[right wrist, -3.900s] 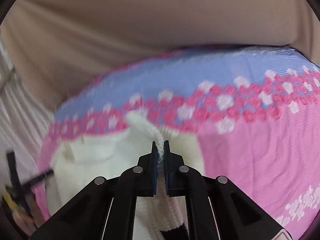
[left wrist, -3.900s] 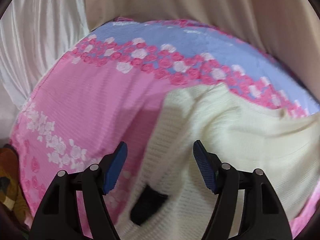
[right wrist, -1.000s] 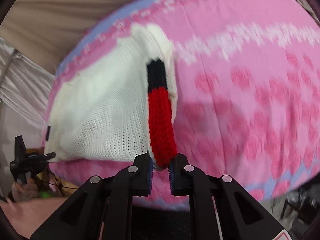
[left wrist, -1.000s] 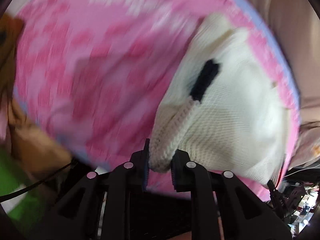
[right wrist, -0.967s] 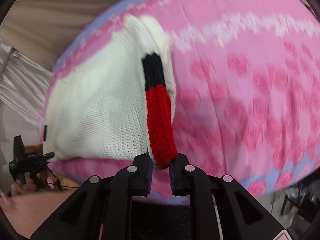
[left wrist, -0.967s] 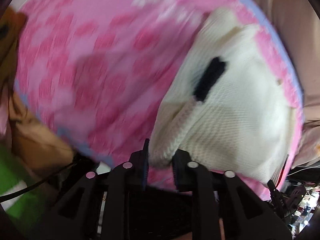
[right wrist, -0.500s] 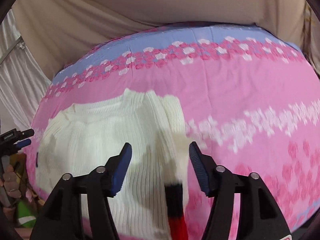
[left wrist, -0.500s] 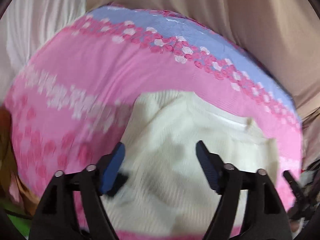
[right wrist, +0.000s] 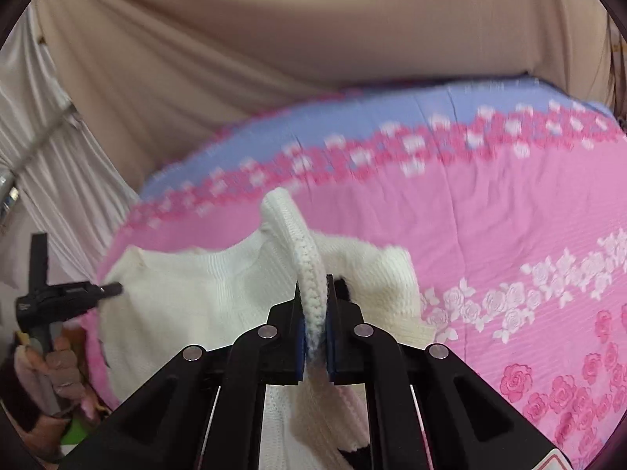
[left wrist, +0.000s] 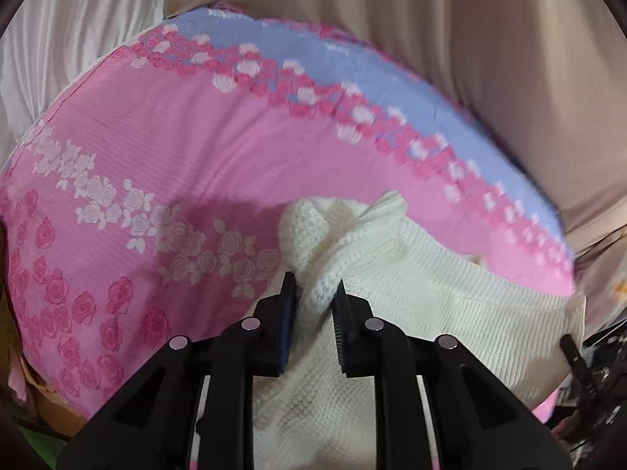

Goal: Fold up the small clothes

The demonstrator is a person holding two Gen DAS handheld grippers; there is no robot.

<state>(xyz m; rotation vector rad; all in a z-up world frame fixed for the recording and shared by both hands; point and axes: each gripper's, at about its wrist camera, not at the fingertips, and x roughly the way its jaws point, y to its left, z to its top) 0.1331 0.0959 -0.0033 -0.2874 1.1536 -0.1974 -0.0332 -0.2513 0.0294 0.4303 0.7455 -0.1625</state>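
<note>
Behind, beige curtains [right wrist: 274, 58] hang past a bed spread with a pink rose-print sheet [left wrist: 149, 149] edged in blue, and on that sheet lies a cream knitted sweater [left wrist: 450, 293], bunched and partly lifted off the near side. Both sets of jaws have just been closing with knit between them: the left gripper [left wrist: 312, 311] is clamped on a thick fold of the sweater, while the right gripper [right wrist: 313, 325] pinches a ribbed cream band that arches up from its pads, a person's hand [right wrist: 58, 368] showing at the left edge of the right view
</note>
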